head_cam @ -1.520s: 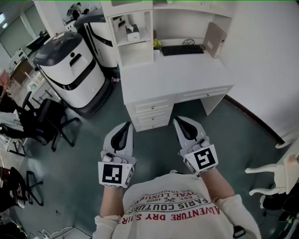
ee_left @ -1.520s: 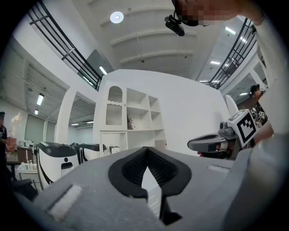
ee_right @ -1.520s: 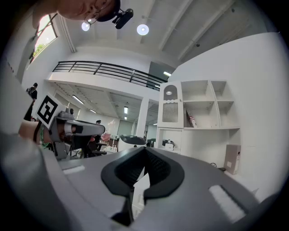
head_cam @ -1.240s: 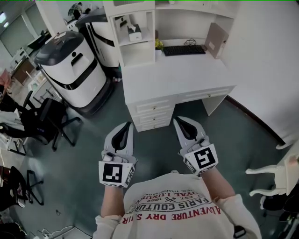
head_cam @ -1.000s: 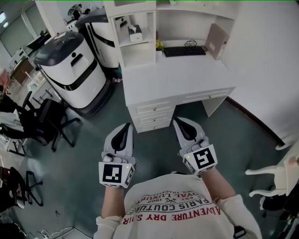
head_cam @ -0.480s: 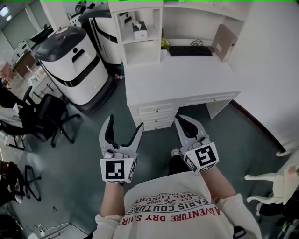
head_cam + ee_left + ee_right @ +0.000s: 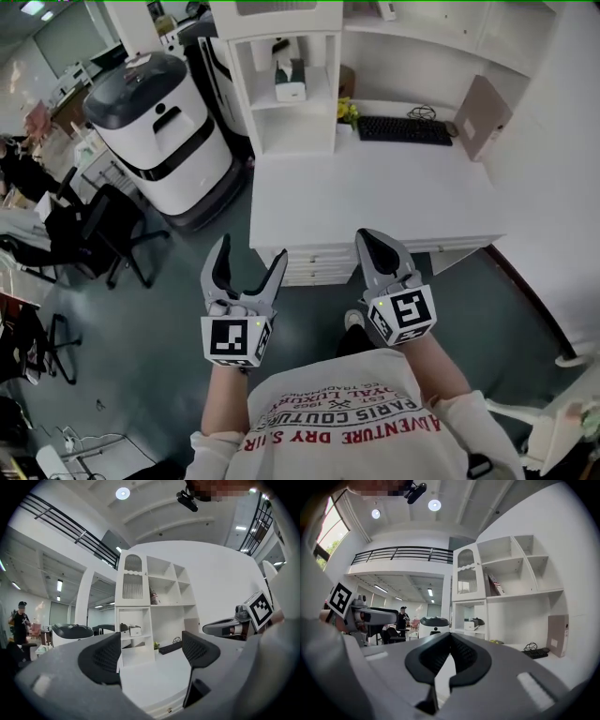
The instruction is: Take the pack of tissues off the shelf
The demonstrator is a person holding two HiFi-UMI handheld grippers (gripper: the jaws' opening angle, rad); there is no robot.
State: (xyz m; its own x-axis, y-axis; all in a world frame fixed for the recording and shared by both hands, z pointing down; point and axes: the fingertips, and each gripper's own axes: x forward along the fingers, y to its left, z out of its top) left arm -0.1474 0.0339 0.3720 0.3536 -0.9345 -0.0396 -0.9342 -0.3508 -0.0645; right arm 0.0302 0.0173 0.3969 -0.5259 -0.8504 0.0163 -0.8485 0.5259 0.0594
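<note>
Barely started at that point: the left gripper [image 7: 250, 259] was wide open with nothing in it, the right gripper [image 7: 375, 246] was closed and empty, and the tissues [image 7: 290, 82] sat on the shelf [image 7: 292, 103] well ahead of both, so the whole reach-and-grab was left.

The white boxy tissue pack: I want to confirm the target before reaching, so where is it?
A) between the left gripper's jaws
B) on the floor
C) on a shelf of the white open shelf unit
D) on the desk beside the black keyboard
C: the white boxy tissue pack stands on a shelf inside the white open shelf unit.
</note>
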